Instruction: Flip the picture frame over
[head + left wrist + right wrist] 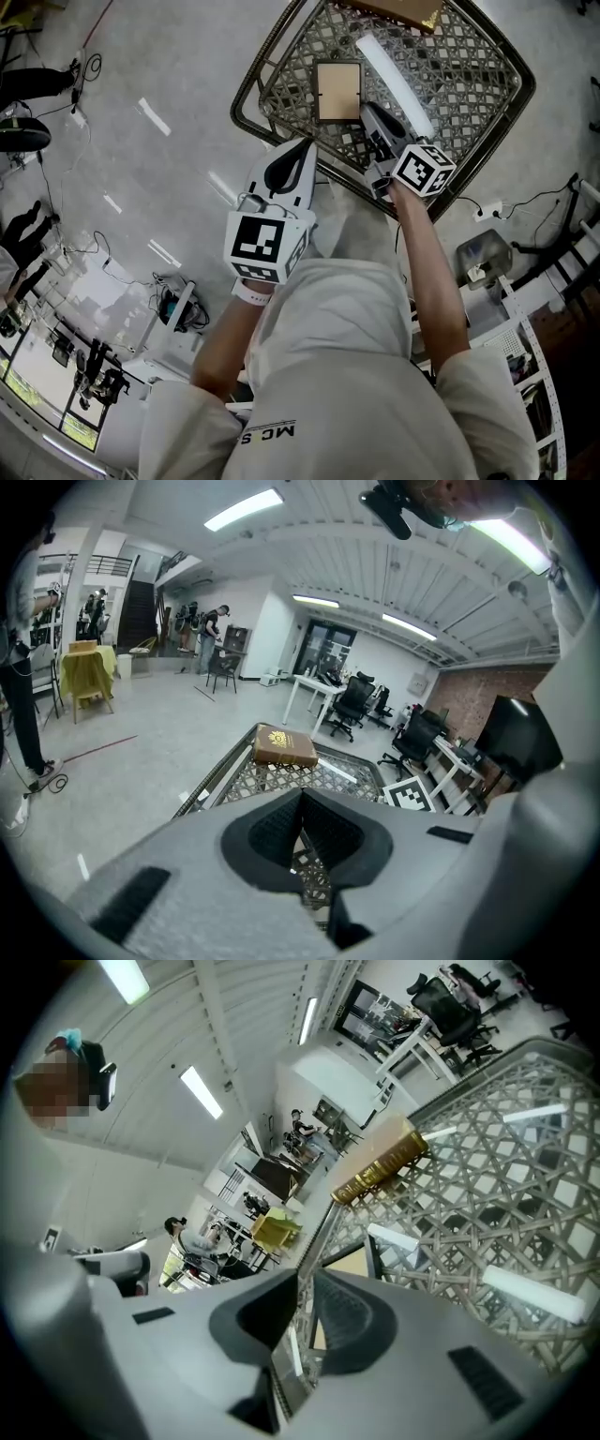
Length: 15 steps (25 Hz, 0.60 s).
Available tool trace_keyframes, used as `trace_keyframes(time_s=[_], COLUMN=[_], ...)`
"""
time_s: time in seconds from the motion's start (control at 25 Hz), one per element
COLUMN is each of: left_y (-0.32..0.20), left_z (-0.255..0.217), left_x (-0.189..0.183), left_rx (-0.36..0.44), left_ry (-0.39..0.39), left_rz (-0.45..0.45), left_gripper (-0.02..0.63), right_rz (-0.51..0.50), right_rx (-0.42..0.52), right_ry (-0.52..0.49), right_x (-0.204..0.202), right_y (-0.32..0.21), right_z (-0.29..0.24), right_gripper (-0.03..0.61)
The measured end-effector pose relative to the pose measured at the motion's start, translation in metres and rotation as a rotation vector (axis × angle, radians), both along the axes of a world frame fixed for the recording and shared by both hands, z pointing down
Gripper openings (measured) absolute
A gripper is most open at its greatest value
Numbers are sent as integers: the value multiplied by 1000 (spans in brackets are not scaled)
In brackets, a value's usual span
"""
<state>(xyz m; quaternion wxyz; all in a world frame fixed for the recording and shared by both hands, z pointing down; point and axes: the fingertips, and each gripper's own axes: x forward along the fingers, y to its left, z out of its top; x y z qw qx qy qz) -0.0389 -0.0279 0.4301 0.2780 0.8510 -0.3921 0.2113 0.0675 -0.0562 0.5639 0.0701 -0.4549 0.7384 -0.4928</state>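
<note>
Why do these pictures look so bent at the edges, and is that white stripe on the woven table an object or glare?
Head view: the white stripe looks like ceiling-lamp glare on the shiny table, not an object; the picture frame is crisp. Right gripper view: similar bright bars, tilted scene, black corners. Left gripper view: the wide lens bows the ceiling lamps.

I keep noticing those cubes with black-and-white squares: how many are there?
2. One cube sits on the left gripper, off the table; the other cube on the right gripper, over the table's edge. None looks hidden.
</note>
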Motion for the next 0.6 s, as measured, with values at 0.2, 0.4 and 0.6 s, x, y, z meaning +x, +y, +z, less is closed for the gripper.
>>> trace_keyframes(time_s=[0.2,0.4,0.6], left_y=[-1,1,8], left_z=[-14,-30,-46], left_x=[0,-1,-3], left_rx=[23,48,71], left_ry=[2,9,15], left_rz=[-9,-25,-40], left_gripper=[25,25,25], right_rz=[-46,-107,-160], right_rx=[31,73,133], right_ry=[80,196,299], right_x=[-2,-2,0], right_y=[4,12,24], right_z=[-18,-40,-69], right_gripper=[65,64,61])
